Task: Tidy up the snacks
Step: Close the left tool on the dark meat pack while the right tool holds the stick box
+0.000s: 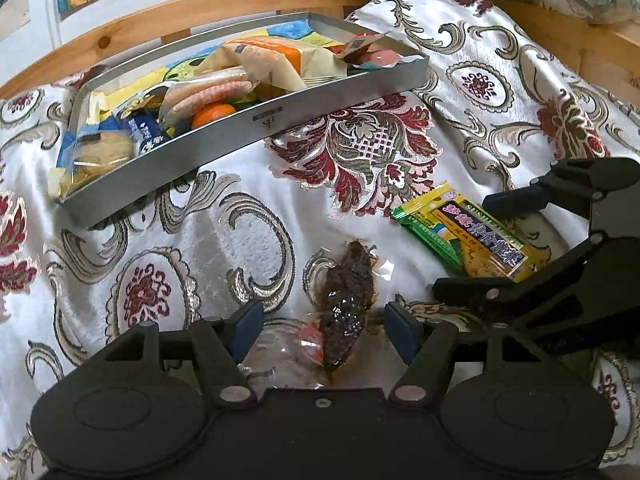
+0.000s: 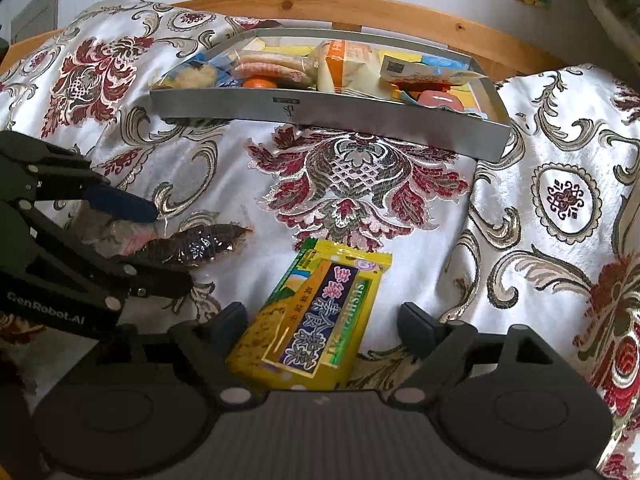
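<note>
A dark brown snack in a clear wrapper (image 1: 345, 308) lies on the patterned cloth between the fingers of my left gripper (image 1: 326, 332), which stands open around it. The same snack (image 2: 196, 245) shows at the left of the right wrist view, with the left gripper (image 2: 160, 248) around it. A yellow-green packet with blue lettering (image 2: 312, 320) lies between the fingers of my open right gripper (image 2: 320, 322). In the left wrist view this packet (image 1: 464, 232) sits at the right, straddled by the right gripper (image 1: 472, 240). A grey metal tray (image 1: 256, 120) holding several snacks stands beyond.
The tray (image 2: 340, 110) holds wrapped wafers, biscuits, an orange and a pink item. A wooden bed rail (image 2: 360, 8) runs behind it, with drawings on the wall above. The embroidered white and red cloth (image 1: 360, 148) covers the whole surface, rumpled at the right.
</note>
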A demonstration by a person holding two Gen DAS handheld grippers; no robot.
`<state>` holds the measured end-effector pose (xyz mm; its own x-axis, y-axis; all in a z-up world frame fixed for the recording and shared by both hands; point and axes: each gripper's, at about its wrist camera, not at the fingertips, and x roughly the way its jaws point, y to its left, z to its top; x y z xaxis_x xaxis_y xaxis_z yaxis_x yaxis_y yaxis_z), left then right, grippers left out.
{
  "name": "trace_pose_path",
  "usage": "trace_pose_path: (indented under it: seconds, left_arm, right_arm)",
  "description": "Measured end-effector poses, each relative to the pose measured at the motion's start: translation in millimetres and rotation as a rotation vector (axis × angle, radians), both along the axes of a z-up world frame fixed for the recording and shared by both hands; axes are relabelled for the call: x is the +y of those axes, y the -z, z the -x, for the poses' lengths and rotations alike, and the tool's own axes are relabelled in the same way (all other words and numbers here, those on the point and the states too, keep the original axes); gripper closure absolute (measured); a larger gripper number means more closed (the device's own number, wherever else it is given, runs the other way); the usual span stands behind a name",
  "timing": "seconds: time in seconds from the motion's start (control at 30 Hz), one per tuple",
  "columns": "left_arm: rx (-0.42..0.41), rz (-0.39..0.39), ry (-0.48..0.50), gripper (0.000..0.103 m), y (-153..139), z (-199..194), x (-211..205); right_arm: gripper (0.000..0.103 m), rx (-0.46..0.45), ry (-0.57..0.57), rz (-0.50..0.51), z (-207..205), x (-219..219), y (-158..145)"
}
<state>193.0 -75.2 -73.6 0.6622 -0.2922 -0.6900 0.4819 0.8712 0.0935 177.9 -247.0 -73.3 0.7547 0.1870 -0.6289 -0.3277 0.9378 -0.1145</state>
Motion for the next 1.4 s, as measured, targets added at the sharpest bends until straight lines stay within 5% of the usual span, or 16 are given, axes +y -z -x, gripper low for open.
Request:
trace_pose_path:
  seconds: [0.13, 0.4, 0.67, 0.83, 1.1, 1.4]
  left_arm:
    - [-0.011, -0.023, 0.005, 0.038, 2, 1, -2]
    - [-0.027, -0.044, 0.004, 0.048, 2, 4, -4]
    - [0.016, 0.025, -0.047, 0.053, -3, 1, 4]
    - [-0.005, 0.009, -0.048, 0.055, -4, 4, 1]
    - [-0.044, -0.013, 0.009, 0.065, -9, 12, -5]
    - [0.043, 0.157, 0.044, 0.064, -18, 10, 3]
  right_arm:
    - [0.022, -0.02, -0.021, 0.024, 2, 5, 4]
    - [0.049, -0.028, -0.06, 0.017, 7, 12, 3]
    - [0.05, -0.113, -0.081, 0.122, 19, 26, 7]
    - [0.05, -0.231, -0.1, 0.281, 32, 41, 13]
    - [0.05, -0.303, -0.045, 0.334, 31, 35, 9]
    - [0.05, -0.301, -0.043, 0.327, 30, 31, 5]
